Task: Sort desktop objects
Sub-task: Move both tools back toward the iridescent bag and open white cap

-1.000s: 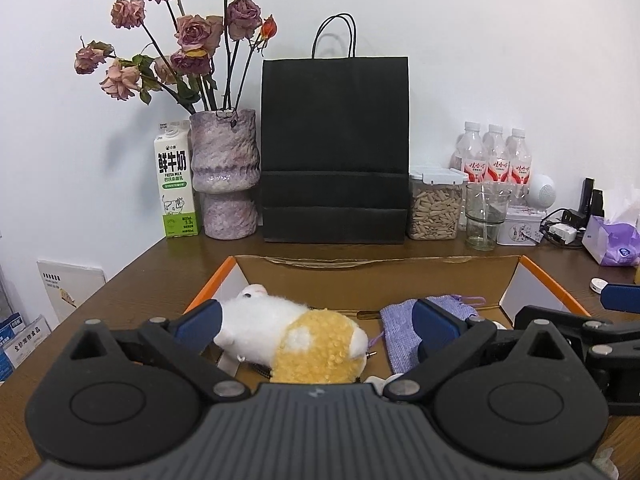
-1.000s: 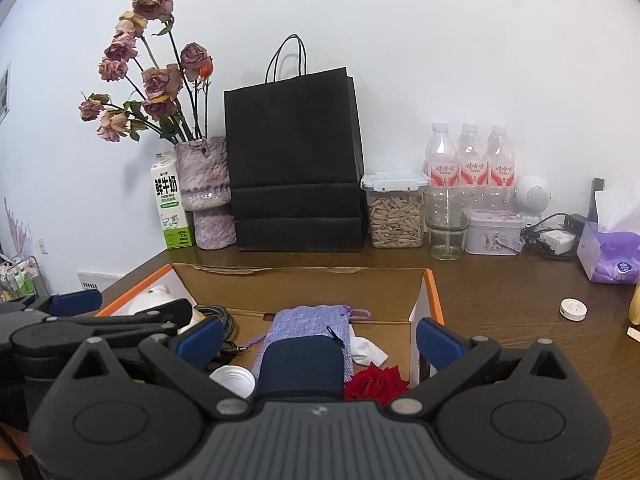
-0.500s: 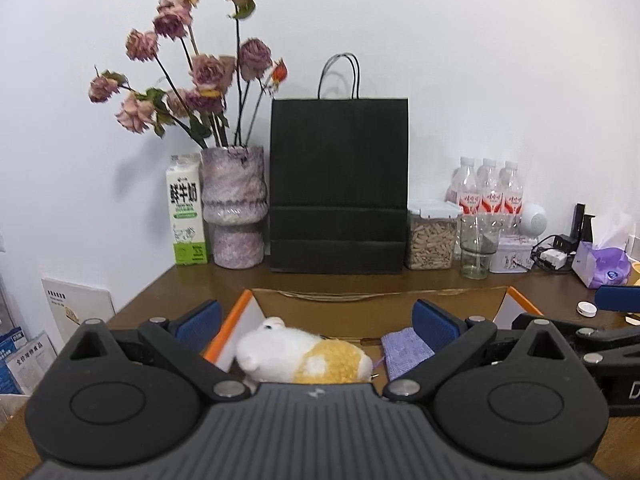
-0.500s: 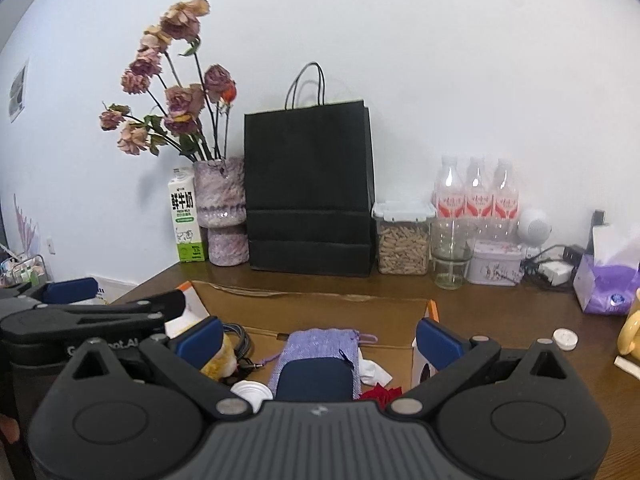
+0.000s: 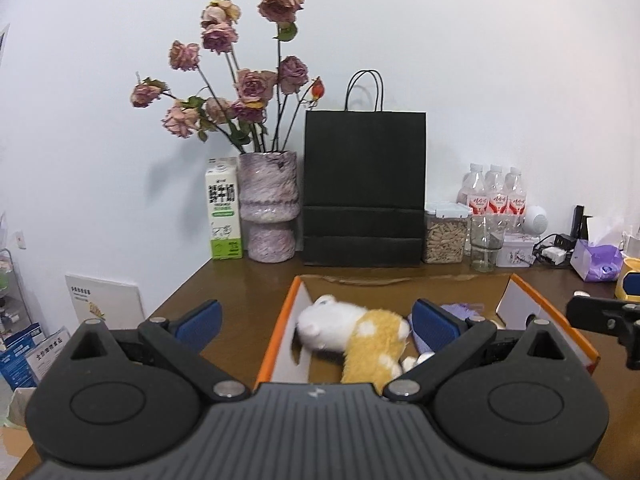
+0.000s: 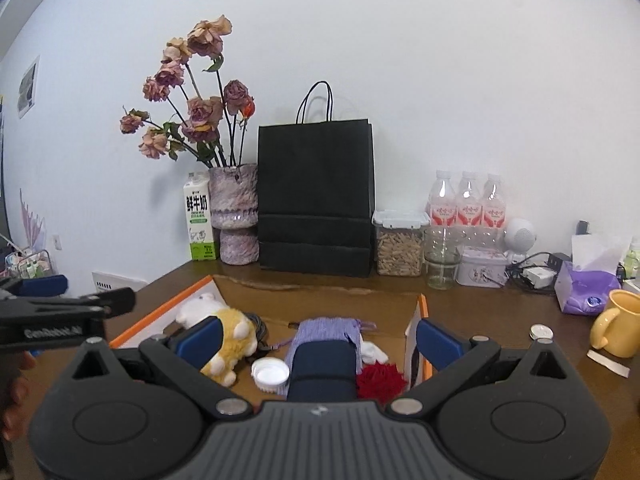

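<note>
A shallow cardboard box with orange edges lies on the brown desk. Inside it are a white and yellow plush toy, a purple knitted pouch, a navy case, a white cap, a red fabric flower and a black cable. My left gripper hovers open above the box's left edge, holding nothing. My right gripper is open too, above the near side of the box over the navy case. Each gripper shows at the edge of the other's view.
Along the wall stand a milk carton, a vase of dried roses, a black paper bag, a snack jar, three bottles and a glass. A tissue pack, yellow mug and small lid sit right.
Both grippers have lifted up and back from the box, staying open. The left one has also shifted left, so the plush toy now lies right of its centre.
</note>
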### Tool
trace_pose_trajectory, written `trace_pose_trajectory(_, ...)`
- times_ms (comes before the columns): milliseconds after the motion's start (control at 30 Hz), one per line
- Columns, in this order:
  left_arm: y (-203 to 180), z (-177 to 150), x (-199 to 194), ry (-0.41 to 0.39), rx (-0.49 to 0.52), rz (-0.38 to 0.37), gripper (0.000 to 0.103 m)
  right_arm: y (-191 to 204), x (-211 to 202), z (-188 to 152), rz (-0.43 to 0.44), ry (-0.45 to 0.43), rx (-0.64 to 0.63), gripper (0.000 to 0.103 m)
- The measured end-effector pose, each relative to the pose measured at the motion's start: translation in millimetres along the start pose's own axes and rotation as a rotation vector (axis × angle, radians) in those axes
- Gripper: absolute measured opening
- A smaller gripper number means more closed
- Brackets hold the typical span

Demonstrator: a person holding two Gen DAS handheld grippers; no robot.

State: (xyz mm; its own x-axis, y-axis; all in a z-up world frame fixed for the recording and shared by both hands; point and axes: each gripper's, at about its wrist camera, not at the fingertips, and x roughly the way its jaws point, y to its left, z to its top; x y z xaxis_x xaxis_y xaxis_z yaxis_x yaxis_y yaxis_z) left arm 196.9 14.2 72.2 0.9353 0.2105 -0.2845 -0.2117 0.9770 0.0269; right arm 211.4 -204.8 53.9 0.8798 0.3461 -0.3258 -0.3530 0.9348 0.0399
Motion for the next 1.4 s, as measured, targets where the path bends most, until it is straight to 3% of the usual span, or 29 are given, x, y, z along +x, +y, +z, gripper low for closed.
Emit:
trace_pose_trajectory(433, 32.8, -38.4, -34.9, 0.075, -0.005, 0.042, 0.103, -7.2, -22.6, -46.8, -0.038, 0.111, 0.022, 0.103)
trace_pose_trajectory(833, 69.7, -76.6, -32.8, 0.181, -0.017, 0.097, 0.103, -16.8, -18.4, -92.8, -0.069, 0.231, 0.040, 0.103)
trace_pose_trajectory(1400, 62.5, -82.6, 18.3, 0.248, 0.033, 0.094, 0.103, -15.8, 18.0, -88.3, -0.072, 0.253, 0.007, 0.101)
